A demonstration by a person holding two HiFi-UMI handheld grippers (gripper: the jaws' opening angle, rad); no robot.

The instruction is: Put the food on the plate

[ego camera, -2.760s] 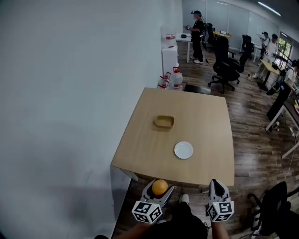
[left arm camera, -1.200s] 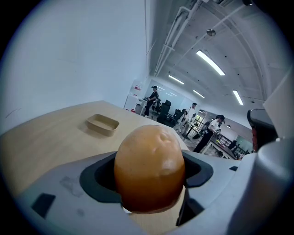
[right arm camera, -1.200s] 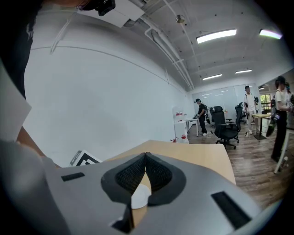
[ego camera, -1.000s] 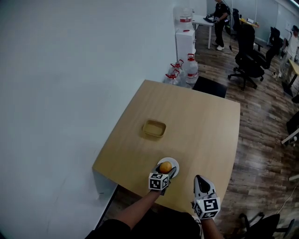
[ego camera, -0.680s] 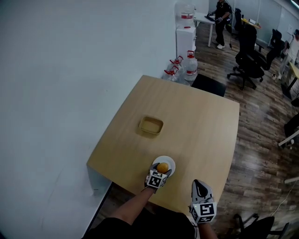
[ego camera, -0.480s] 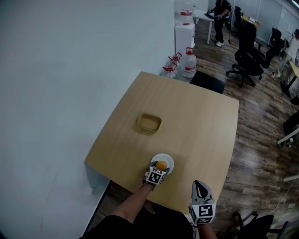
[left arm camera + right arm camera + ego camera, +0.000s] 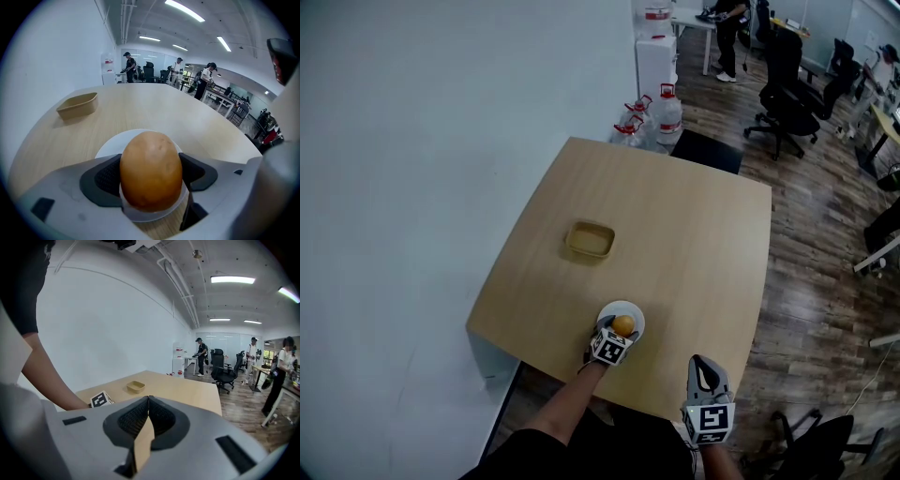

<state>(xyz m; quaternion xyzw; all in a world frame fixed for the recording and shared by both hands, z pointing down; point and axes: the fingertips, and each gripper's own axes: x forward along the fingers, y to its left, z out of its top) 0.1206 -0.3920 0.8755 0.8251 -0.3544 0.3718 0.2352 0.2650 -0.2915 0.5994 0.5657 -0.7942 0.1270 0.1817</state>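
Observation:
A round orange-brown piece of food (image 7: 151, 168) sits between the jaws of my left gripper (image 7: 151, 187), which is shut on it. Right under it lies the small white plate (image 7: 108, 145), and I cannot tell whether the food touches it. In the head view the food (image 7: 623, 324) and left gripper (image 7: 618, 334) are over the plate (image 7: 617, 309) near the table's front edge. My right gripper (image 7: 701, 362) hangs at the front edge, right of the plate. Its jaws are shut with nothing between them (image 7: 148, 401).
A shallow brown tray (image 7: 590, 240) stands mid-table beyond the plate, also seen as the tray (image 7: 77, 105) in the left gripper view. The wooden table (image 7: 694, 234) meets a white wall on the left. Water bottles (image 7: 661, 112), office chairs and people are behind.
My left gripper carried the food from below the table's front edge out over the plate and has settled low above it. The right gripper stayed shut near the front edge.

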